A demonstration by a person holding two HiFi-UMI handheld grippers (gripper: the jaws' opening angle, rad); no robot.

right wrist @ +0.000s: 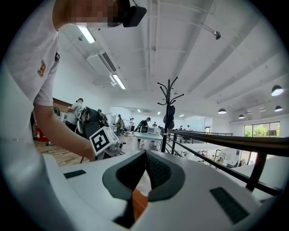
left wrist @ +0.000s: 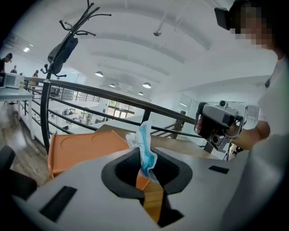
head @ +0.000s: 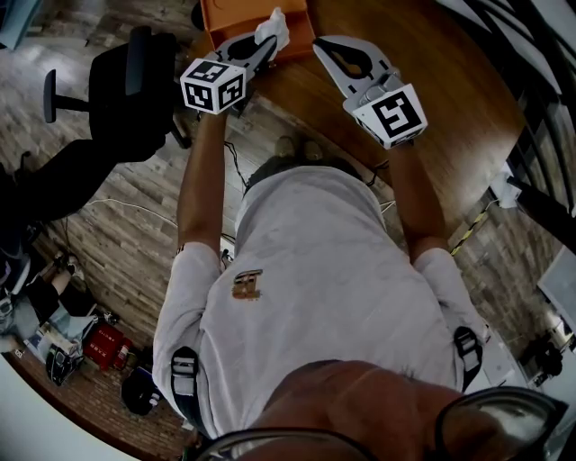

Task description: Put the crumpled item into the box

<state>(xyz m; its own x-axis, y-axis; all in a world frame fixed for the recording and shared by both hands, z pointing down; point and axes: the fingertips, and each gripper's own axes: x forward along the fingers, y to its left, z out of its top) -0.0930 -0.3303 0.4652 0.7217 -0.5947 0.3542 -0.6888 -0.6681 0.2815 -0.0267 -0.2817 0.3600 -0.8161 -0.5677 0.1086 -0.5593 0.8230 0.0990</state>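
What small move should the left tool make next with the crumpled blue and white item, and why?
Probably ease the left tool a little farther forward over the orange box before opening. It pinches the crumpled blue and white item, which seems to hang only just over the box's near edge.

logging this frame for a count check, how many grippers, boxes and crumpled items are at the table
grippers: 2 (left gripper, right gripper)
orange box: 1
crumpled item, pinched in the left gripper over the box: 1
total: 4
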